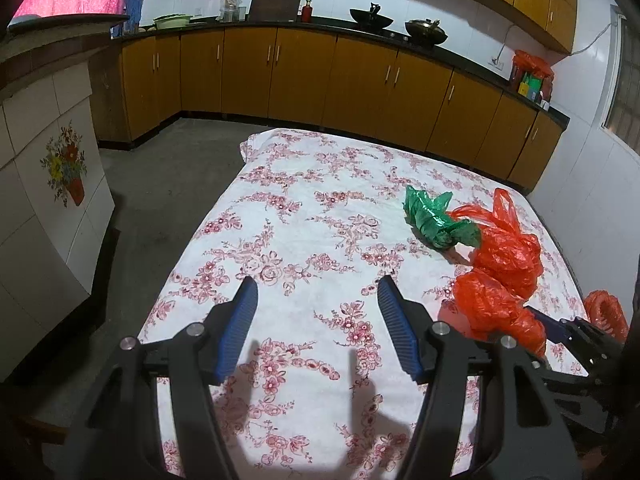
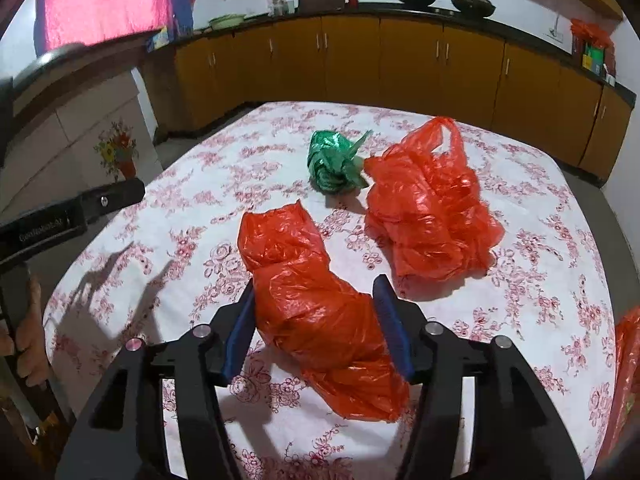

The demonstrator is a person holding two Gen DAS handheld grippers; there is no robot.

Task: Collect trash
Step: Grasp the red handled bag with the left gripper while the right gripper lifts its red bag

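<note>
Three crumpled plastic bags lie on the floral tablecloth (image 2: 560, 280). A near orange bag (image 2: 316, 312) lies lengthwise between the fingers of my open right gripper (image 2: 314, 292), which straddles it without closing. A second orange bag (image 2: 432, 216) with handles sits behind it to the right, and a green bag (image 2: 336, 160) lies beside that. In the left wrist view my left gripper (image 1: 318, 292) is open and empty over bare cloth, left of the green bag (image 1: 436, 216) and the orange bags (image 1: 500, 280). The right gripper's body (image 1: 576, 344) shows at the right edge.
Another orange bag (image 2: 626, 380) shows at the right edge of the right wrist view. Yellow-brown kitchen cabinets (image 1: 300, 72) with a dark counter holding woks (image 1: 372, 18) run behind the table. A tiled counter (image 1: 52, 184) stands to the left across grey floor.
</note>
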